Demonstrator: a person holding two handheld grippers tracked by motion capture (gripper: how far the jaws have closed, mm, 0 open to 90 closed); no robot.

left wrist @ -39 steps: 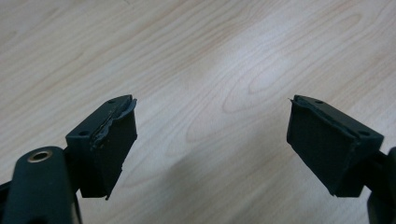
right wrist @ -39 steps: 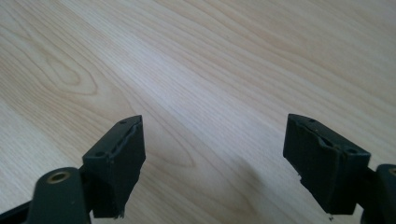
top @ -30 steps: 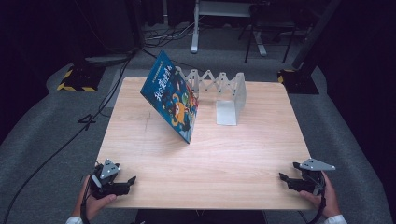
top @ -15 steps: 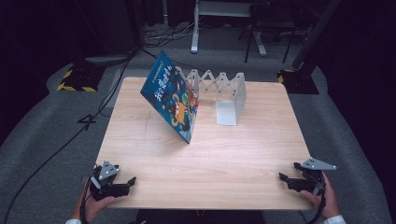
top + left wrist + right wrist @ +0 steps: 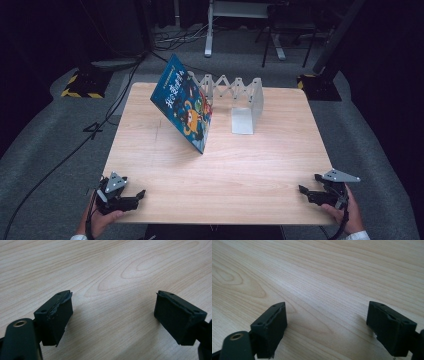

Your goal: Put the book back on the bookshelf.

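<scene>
Resting at the table's (image 5: 250, 165) near corners, your left gripper (image 5: 134, 196) and right gripper (image 5: 307, 192) gaped wide, holding nothing; right's jaws had just been opening. Toward twelve o'clock, the book (image 5: 184, 107) leaned against the rack (image 5: 235, 92).

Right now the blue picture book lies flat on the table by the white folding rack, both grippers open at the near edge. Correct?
Not flat: the high view shows the blue picture book standing tilted, leaning back toward the white folding rack. The rest holds.
</scene>
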